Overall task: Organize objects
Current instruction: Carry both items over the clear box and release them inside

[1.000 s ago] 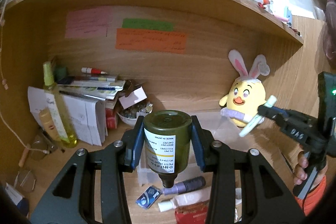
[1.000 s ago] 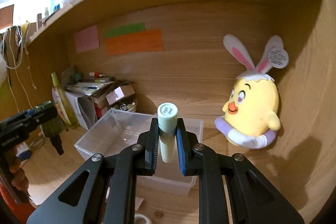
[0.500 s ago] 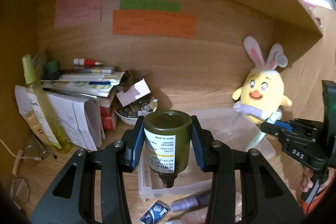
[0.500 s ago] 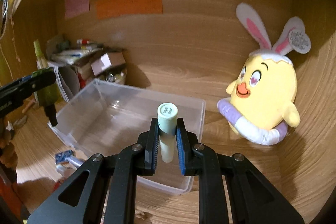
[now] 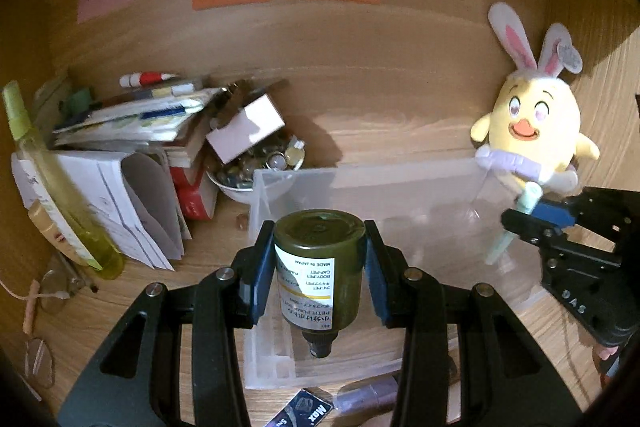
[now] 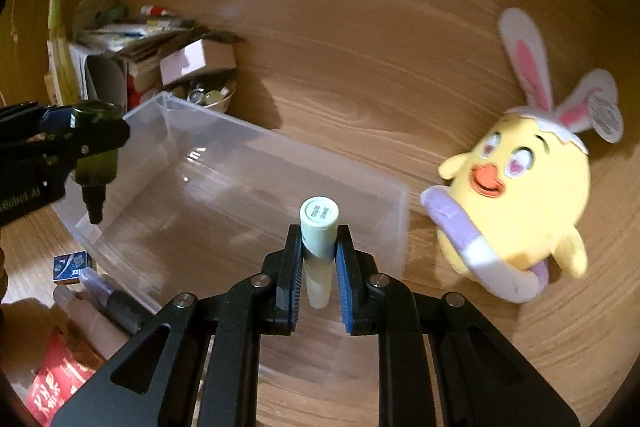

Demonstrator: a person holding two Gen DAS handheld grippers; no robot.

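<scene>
Left wrist view: the left hand-held gripper (image 5: pixel 320 271) pinches a dark olive-green plastic bottle (image 5: pixel 318 263) between its blue pads, nozzle down, above the near left part of a clear rectangular plastic bin (image 5: pixel 400 183) standing on the wooden worktop (image 5: pixel 208 259). At the right edge the right hand-held gripper (image 5: pixel 520 223) shows with its pale tube slanting over the bin's right end. Behind the bin sits a yellow plush chick with white rabbit ears (image 5: pixel 532 135). To the left are a leaning stack of papers and books (image 5: pixel 132 155) and a white bowl of small trinkets (image 5: pixel 256 167).

Right wrist view: the right hand-held gripper (image 6: pixel 318 259) is pressed together on a slim pale-green capped tube (image 6: pixel 318 243), held upright over the bin's (image 6: pixel 396 219) near right corner. The left hand-held gripper (image 6: pixel 80 131) holds the olive bottle (image 6: pixel 96 155) over the bin's left end. A small blue box (image 6: pixel 70 267) lies on the worktop (image 6: pixel 480 347) just outside the bin.
</scene>
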